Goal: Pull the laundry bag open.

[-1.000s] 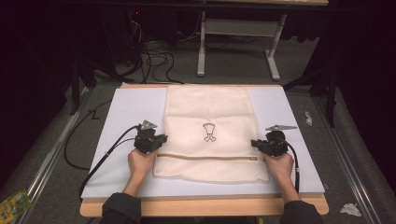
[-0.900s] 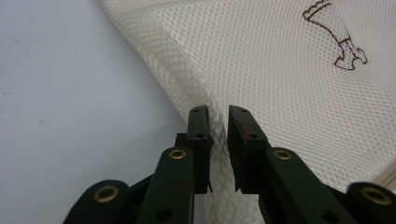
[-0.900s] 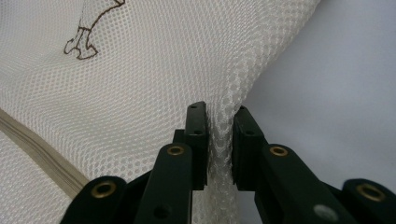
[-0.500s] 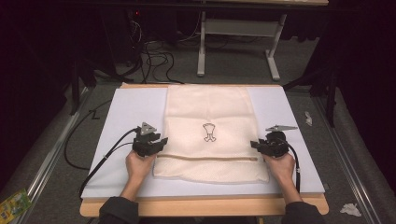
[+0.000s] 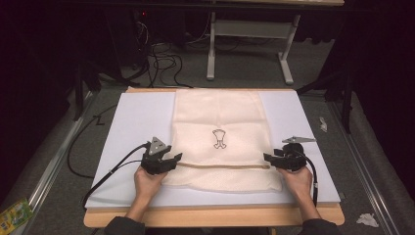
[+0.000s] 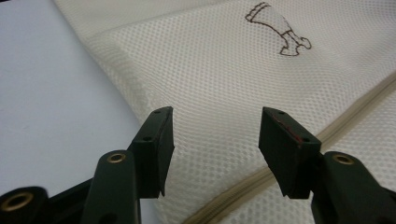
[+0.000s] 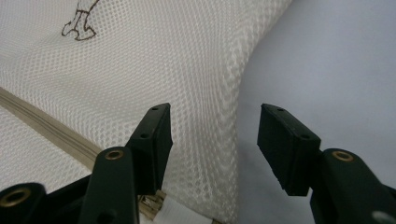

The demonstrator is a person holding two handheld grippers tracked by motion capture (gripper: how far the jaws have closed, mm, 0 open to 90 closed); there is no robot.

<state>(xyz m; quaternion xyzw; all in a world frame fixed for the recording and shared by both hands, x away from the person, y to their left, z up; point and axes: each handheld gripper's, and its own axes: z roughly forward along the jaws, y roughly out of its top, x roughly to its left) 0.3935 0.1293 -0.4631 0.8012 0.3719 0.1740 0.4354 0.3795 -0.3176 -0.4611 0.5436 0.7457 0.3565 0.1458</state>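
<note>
1. A cream mesh laundry bag (image 5: 221, 137) is lying flat on the white mat (image 5: 132, 127) that covers the desk, stretching from the far edge toward the near edge, with its zipper (image 5: 222, 166) running crosswise close to the near end.
2. The left gripper (image 5: 172, 159) is sitting at the zipper's left end; its fingers (image 6: 156, 140) have just been opening, are now standing wide, and nothing is pinched between them, the mesh lying beneath.
3. The right gripper (image 5: 269, 159) is waiting at the zipper's right end, its fingers (image 7: 154, 140) likewise just opened wide and gripping nothing; the bag's side edge is passing under the gap.
4. Judging from this, both hands are releasing the bag after laying it out.
5. To do it well, they should be lifting straight off without snagging the mesh, keeping the cloth smooth and square to the desk's near edge.
</note>
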